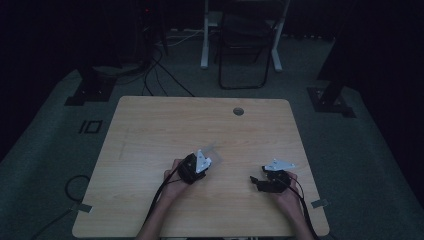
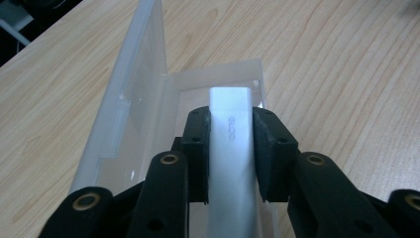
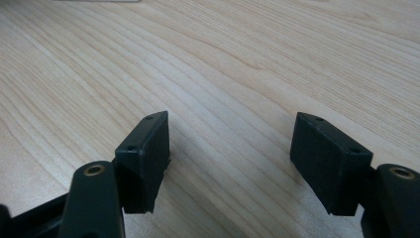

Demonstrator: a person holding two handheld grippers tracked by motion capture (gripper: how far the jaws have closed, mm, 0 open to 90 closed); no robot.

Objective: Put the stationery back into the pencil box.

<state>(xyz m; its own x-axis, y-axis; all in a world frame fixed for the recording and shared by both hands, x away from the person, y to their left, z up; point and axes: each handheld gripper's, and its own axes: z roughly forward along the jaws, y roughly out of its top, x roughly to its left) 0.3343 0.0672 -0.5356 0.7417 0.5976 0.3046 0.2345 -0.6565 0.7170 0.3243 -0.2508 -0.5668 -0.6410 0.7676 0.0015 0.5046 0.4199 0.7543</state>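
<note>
In the left gripper view a clear plastic case [image 2: 213, 74] lies on the wooden table [image 2: 346, 64], its lid [image 2: 133, 84] standing open at the left. A white oblong block [image 2: 232, 106] with small grey lettering lies lengthwise in the case. My left gripper [image 2: 232, 124] is shut on this block, one black pad against each long side. In the high view the left gripper [image 1: 210, 156] sits at the table's middle front, at the faint clear case [image 1: 215, 149]. My right gripper [image 1: 255, 181] rests at the front right and is open; between its jaws [image 3: 230, 139] is bare wood.
A round cable hole [image 1: 238, 111] lies near the table's far edge. A dark chair [image 1: 245, 45] and a white frame [image 1: 205, 35] stand behind the table. Cables [image 1: 75, 185] lie on the floor at the left. The room is dim.
</note>
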